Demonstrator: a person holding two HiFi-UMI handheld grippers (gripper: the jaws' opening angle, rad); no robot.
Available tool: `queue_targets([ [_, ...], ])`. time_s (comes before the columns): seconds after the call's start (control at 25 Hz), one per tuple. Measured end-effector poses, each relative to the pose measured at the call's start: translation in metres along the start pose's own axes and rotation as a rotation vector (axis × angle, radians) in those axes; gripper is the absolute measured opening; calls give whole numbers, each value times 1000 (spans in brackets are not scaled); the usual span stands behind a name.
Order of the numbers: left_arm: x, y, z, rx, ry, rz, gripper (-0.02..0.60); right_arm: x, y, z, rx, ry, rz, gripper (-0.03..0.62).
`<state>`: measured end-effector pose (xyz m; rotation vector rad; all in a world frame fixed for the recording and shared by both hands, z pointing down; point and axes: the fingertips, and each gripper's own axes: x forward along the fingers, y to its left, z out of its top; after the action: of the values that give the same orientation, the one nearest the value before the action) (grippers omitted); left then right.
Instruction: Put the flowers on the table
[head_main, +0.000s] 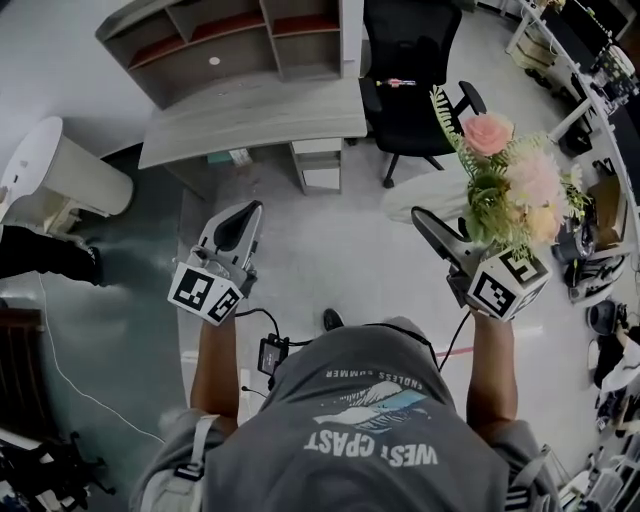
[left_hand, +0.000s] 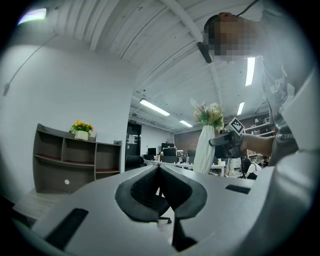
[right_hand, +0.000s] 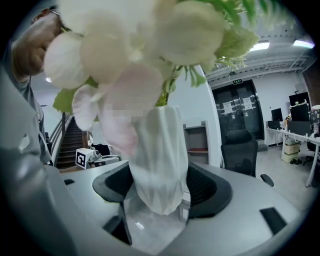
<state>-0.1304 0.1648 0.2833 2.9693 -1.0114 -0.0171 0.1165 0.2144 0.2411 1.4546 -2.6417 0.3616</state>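
The right gripper (right_hand: 161, 192) clamps the lower part of the white vase (right_hand: 159, 145), holding the flowers (head_main: 510, 180) over the floor, well apart from the tabletop (head_main: 250, 118). The left gripper (left_hand: 160, 192) is closed on nothing. The top-heavy blooms could swing the vase in the pads, and a tilted set-down could topple it.

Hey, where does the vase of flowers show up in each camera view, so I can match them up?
Head view: vase of flowers at upper right, above the right gripper.
Left gripper view: the vase stands right of centre, in the background.
Right gripper view: the vase is at centre, clamped between the jaws, blooms filling the top.
Shared landmark: grey shelf unit.
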Motion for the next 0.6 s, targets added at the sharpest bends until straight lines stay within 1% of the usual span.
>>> queue_targets([
  [0.16, -1, 10, -6, -14, -5, 4, 15, 11, 0, 1, -9, 10, -3, 342],
  [0.32, -3, 15, -9, -21, 0, 24, 15, 20, -5, 1, -10, 17, 13, 343],
  [0.44, -6, 23, -12, -20, 9, 60, 15, 34, -12, 2, -6, 18, 36, 344],
  [0.6, -12, 38, -10, -10, 18, 123, 15, 56, -18, 3, -3, 16, 89, 342],
])
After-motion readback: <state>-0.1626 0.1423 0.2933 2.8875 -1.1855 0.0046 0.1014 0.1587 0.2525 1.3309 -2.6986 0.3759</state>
